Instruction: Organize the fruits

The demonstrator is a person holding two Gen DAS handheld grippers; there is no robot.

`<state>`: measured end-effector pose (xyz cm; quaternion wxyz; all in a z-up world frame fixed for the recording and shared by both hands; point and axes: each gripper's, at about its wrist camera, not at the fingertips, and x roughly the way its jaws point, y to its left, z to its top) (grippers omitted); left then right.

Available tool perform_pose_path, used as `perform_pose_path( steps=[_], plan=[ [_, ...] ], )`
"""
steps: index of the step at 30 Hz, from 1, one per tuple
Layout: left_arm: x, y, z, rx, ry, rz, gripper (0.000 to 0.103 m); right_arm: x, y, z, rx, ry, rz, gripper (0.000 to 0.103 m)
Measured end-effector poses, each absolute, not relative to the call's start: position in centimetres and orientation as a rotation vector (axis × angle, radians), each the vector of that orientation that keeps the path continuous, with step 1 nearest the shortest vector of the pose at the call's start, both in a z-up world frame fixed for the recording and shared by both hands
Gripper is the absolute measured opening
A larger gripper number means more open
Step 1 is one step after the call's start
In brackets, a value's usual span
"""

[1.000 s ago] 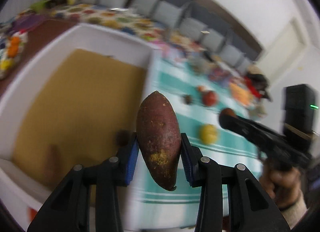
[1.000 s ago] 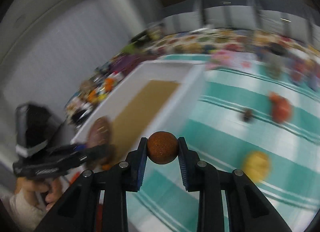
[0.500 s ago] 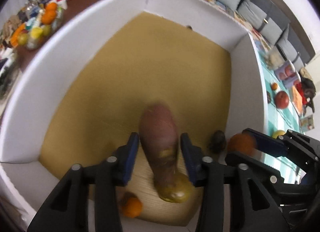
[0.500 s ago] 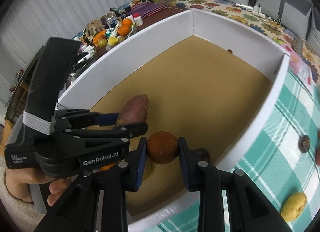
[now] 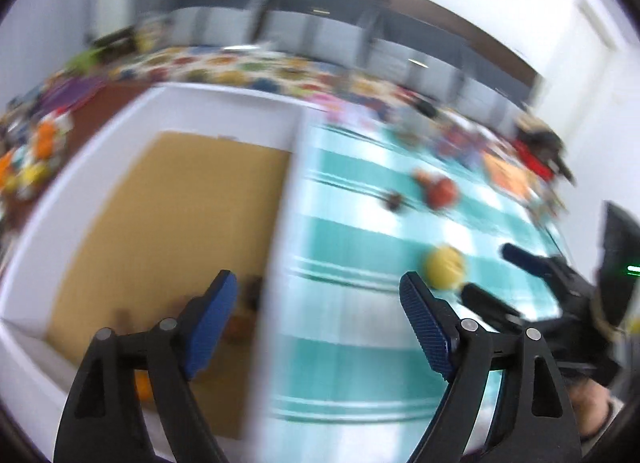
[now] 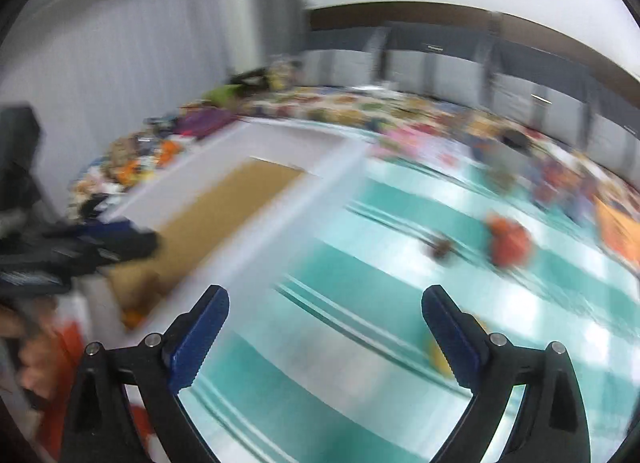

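Note:
Both views are motion-blurred. My left gripper (image 5: 320, 291) is open and empty above the right wall of the white box (image 5: 280, 199) with a brown floor. Blurred fruits lie in the box's near corner (image 5: 244, 315). My right gripper (image 6: 325, 305) is open and empty above the teal striped cloth (image 6: 360, 275). On the cloth lie a yellow fruit (image 5: 444, 267), a red fruit (image 5: 440, 192) and a small dark fruit (image 5: 394, 200). In the right wrist view the red fruit (image 6: 510, 241) and dark fruit (image 6: 440, 250) lie ahead; the yellow fruit (image 6: 438, 357) is behind my right finger.
The right gripper shows at the right in the left wrist view (image 5: 540, 283); the left gripper shows at the left in the right wrist view (image 6: 80, 247). Colourful clutter (image 5: 240, 67) lines the table's far side. Small items (image 5: 28, 159) lie left of the box.
Both grippers have opened and let go of the sweet potato and the round brown fruit in the box. Both have lifted and swung right, toward the teal cloth.

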<state>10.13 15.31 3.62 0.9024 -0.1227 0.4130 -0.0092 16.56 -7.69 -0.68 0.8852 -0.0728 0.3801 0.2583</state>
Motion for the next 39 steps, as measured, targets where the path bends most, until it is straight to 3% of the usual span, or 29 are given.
perform_pose_path(
  steps=[5, 11, 24, 28, 39],
  plan=[
    [10.8, 5.0, -2.5, -0.133, 0.961, -0.173, 0.089, 15.2, -19.3, -8.1, -0.150, 0.905, 0.255, 0.097],
    [12.4, -0.2, -8.3, -0.036, 1.002, -0.150, 0.088, 13.9, -26.0, -11.9, -0.092, 0.960, 0.096, 0.097],
    [15.1, -1.8, -11.5, 0.030, 0.970, -0.046, 0.089, 15.2, -26.1, -12.3, -0.088, 0.936, 0.026, 0.097],
    [15.1, -1.5, -11.7, 0.016, 0.953, -0.034, 0.096, 15.4, -26.2, -12.4, -0.075, 0.937, 0.016, 0.097],
    [15.0, -1.5, -11.9, 0.012, 0.945, -0.032, 0.097, 15.4, -26.1, -12.8, -0.077, 0.937, 0.005, 0.101]
  ],
)
